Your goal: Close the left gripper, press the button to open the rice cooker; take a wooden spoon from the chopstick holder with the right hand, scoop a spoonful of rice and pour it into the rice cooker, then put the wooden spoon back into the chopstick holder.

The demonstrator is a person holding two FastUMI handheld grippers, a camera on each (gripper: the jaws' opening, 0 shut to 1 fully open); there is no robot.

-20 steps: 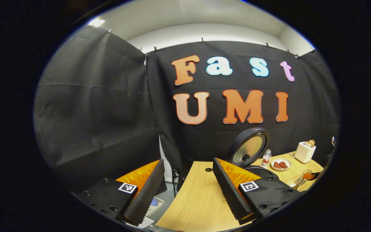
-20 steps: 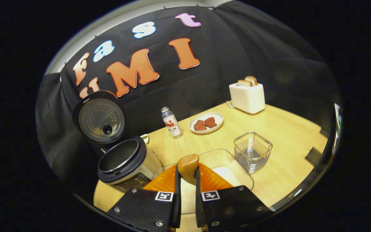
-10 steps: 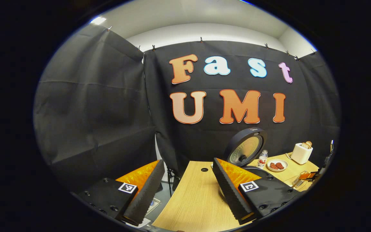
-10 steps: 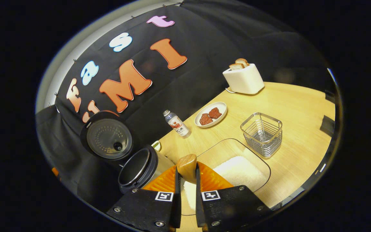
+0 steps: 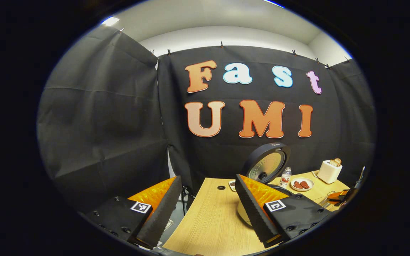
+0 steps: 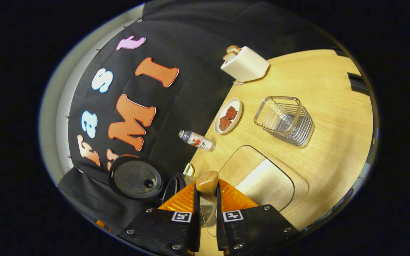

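Observation:
My right gripper (image 6: 208, 199) is shut on the wooden spoon (image 6: 207, 182); only a rounded wooden end shows above the fingers. This view is rolled far over. Just left of the fingers lies the rice cooker's open pot rim (image 6: 173, 185), with its raised lid (image 6: 135, 177) beyond. The glass tray of white rice (image 6: 263, 183) lies to the right, and the wire chopstick holder (image 6: 285, 121) stands past it. My left gripper (image 5: 208, 213) hangs open over the table's left end. The cooker lid (image 5: 267, 164) stands behind its right finger (image 5: 255, 209).
A small bottle (image 6: 198, 139), a plate with two brown pieces (image 6: 228, 115) and a white toaster with bread (image 6: 244, 64) line the back of the wooden table (image 6: 326, 89). The table's left edge (image 5: 187, 217) drops to the floor between my left fingers.
The right gripper has rolled steadily with the spoon, and the cooker has slid closer beneath its fingers. The left gripper has drifted back a little, still open.

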